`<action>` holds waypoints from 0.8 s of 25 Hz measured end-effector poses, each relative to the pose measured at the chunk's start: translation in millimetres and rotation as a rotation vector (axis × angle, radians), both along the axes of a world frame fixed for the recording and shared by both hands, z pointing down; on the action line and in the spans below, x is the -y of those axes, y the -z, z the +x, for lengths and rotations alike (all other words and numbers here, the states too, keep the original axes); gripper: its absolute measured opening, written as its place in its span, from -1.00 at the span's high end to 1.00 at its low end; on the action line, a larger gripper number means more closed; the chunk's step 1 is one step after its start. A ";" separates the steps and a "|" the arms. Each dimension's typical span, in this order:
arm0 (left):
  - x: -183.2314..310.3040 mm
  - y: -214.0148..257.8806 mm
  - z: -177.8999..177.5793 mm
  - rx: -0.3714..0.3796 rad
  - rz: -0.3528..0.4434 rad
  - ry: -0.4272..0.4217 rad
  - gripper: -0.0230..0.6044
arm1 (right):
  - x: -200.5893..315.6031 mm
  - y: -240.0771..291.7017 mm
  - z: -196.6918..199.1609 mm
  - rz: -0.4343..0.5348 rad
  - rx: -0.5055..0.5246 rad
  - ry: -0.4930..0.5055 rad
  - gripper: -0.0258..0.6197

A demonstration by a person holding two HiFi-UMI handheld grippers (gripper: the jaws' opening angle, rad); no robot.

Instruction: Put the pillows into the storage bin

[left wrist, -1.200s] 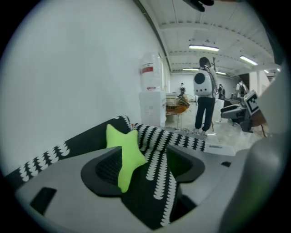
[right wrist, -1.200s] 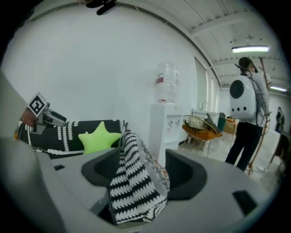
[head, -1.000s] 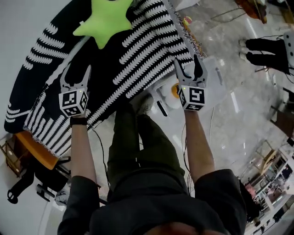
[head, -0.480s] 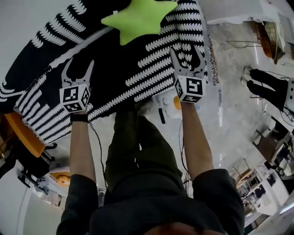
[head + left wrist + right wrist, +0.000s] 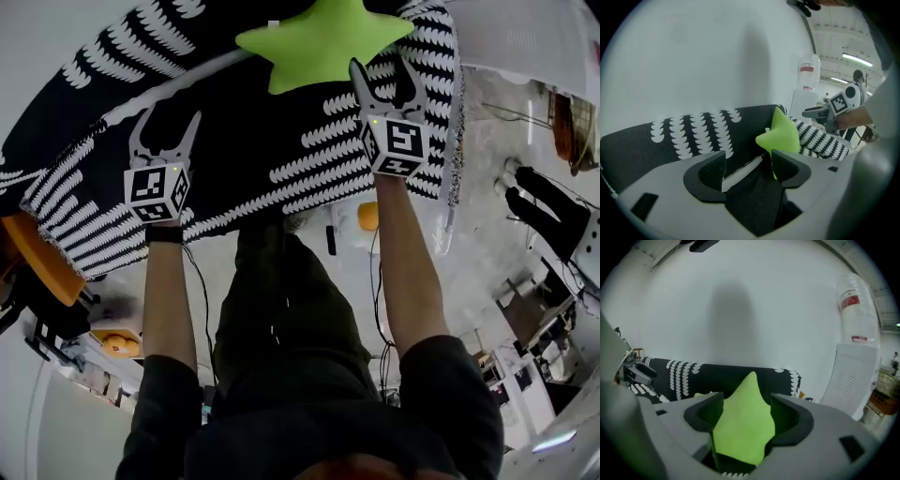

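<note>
Room: white wall (image 5: 740, 296) behind a sofa, pale glossy floor (image 5: 487, 244) to one side.
Sofa: covered by a black throw (image 5: 281, 159) with rows of white scalloped marks; the rows run across seat and backrest.
Star pillow (image 5: 323, 42): lime green and star-shaped, lying on the throw near the sofa's right end, one point standing up against the black backrest.
Right gripper (image 5: 382, 67): jaws stand wide apart at the pillow's lower right edge. In the right gripper view the green star fills the gap between them. Neither pad presses on it, and whether they touch it cannot be told.
Left gripper (image 5: 166, 122): jaws apart with nothing between them but dark throw. It hangs over the seat, well to the left of the pillow.
Marker cubes: each gripper carries a cube with black-and-white square code patterns, no readable words.
Water dispenser (image 5: 851, 376): white cabinet with vent slots, standing past the sofa's right end, a clear bottle (image 5: 855, 305) upside down on top.
Bottle label (image 5: 850, 302): red band, its print too small to read.
</note>
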State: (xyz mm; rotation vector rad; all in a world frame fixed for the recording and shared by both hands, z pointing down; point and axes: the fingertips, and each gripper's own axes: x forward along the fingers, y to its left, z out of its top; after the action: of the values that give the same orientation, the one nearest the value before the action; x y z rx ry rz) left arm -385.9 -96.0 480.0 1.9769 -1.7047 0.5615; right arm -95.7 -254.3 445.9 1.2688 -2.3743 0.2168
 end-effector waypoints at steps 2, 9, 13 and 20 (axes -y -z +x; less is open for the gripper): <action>-1.5 -13.0 -10.9 -0.001 -0.018 0.011 -0.05 | 17.1 -12.7 -16.9 -0.004 -0.004 0.016 -0.01; -28.5 -65.1 -55.2 -0.012 -0.112 0.085 -0.05 | 83.5 -60.8 -64.7 -0.013 -0.036 0.021 -0.01; -40.9 -81.8 -74.7 -0.015 -0.149 0.114 -0.05 | 114.8 -80.4 -79.9 -0.047 -0.060 0.015 -0.13; -55.7 -109.6 -78.0 -0.037 -0.192 0.121 -0.05 | 120.6 -89.8 -84.3 -0.020 -0.111 0.014 0.01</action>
State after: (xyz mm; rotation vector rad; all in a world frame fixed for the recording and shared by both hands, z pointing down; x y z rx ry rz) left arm -463.9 -40.3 589.6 1.7284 -1.6677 0.6167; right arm -179.9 -374.9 535.7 1.2222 -2.2814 0.1611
